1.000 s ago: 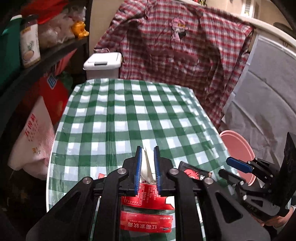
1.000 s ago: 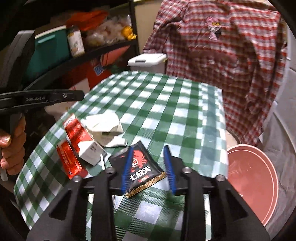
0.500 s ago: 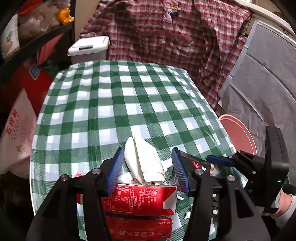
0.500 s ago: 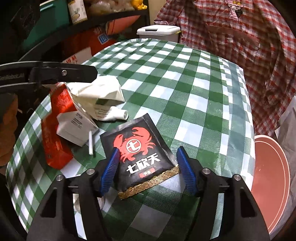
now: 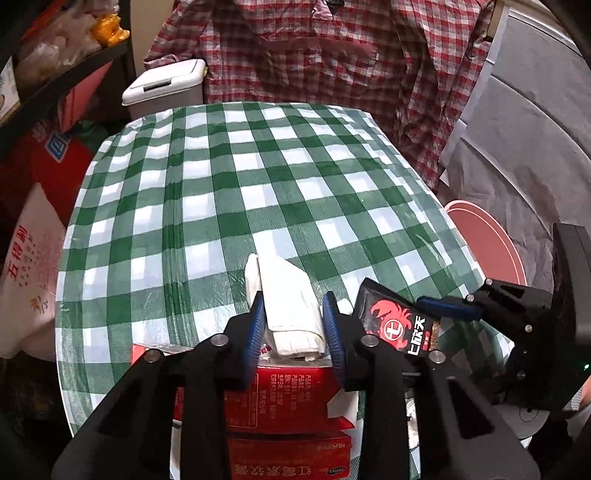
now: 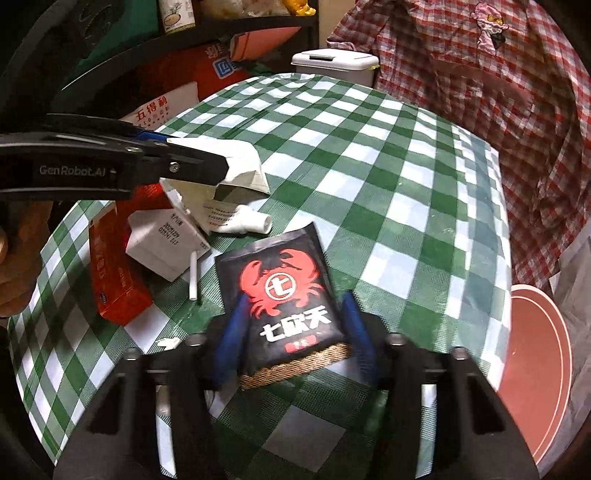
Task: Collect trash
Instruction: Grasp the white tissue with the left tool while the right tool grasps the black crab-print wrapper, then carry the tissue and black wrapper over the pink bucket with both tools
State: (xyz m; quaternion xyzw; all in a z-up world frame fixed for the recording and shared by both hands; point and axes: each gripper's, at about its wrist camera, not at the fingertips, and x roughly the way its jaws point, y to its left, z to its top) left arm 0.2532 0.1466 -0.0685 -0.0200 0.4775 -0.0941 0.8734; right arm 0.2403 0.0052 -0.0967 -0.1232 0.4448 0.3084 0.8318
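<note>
On the green checked table point(image 5: 229, 192), my left gripper point(image 5: 294, 325) has its blue pads on either side of a crumpled white paper wrapper point(image 5: 286, 310), closing on it. The wrapper lies over a red carton point(image 5: 291, 395). My right gripper point(image 6: 295, 332) is open with its blue pads straddling a black snack packet with a red crab point(image 6: 284, 291), which lies flat. The packet also shows in the left wrist view point(image 5: 399, 325). The white wrapper point(image 6: 240, 173), the red carton point(image 6: 114, 269), a white box point(image 6: 162, 243) and a small white stick point(image 6: 192, 277) show in the right wrist view.
A white lidded bin point(image 5: 166, 88) stands beyond the table's far edge. A pink round basin point(image 6: 535, 369) sits low at the right of the table. A plaid shirt point(image 5: 332, 55) hangs behind. Shelves with goods point(image 6: 184, 22) are on the left.
My left gripper opened from a narrow grip, then narrowed around the white wrapper. My right gripper opened wider and moved forward so the crab packet sits between its pads.
</note>
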